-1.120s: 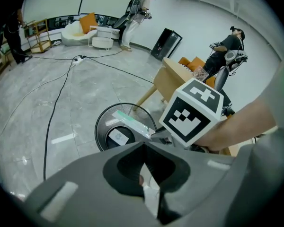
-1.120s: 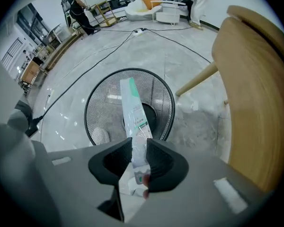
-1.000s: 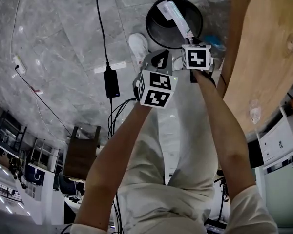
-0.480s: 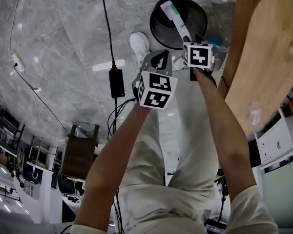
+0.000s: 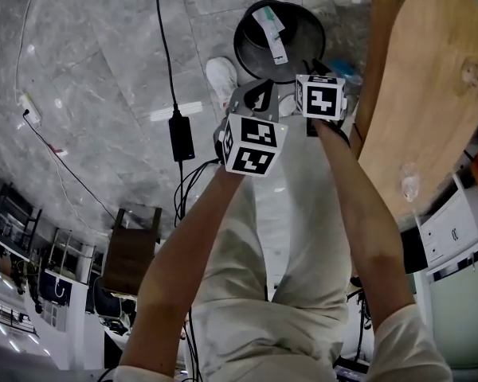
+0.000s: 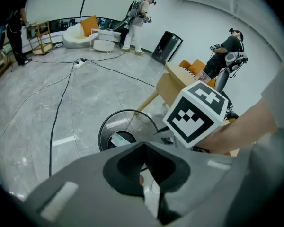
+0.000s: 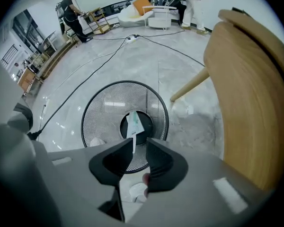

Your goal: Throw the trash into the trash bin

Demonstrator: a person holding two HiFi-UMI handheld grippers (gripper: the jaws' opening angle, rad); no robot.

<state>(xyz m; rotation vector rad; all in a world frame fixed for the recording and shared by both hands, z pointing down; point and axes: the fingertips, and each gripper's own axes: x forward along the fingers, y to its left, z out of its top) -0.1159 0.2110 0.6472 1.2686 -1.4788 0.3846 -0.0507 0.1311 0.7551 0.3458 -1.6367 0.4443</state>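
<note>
Black wire mesh formed the trash bin (image 5: 242, 44), which stood on the grey stone floor (image 5: 103, 70) just beside a wooden table (image 5: 430, 94). The trash, a white paper strip (image 5: 269, 30) with a green patch, was already within the bin's rim, slanted over the dark bottom. Whether it had settled or was dropping the last stretch could not be told. Either way the main step looked done: the strip was clear of both grippers and inside the bin. No other piece of trash showed in the views, so little seemed left beyond drawing the hands back.

The right gripper (image 7: 139, 143) hung straight down over the bin's mouth. Its jaws had just been closing and stood a narrow gap apart, with nothing pressed between the pads. In its own view the strip's thin end only lined up with that gap, while the head view showed the strip well clear of it. The left gripper (image 6: 143, 146) pointed down at a slant nearby, its jaw tips met together and holding nothing; the white seen behind them appeared to be the person's shoe (image 5: 223, 74).
</note>
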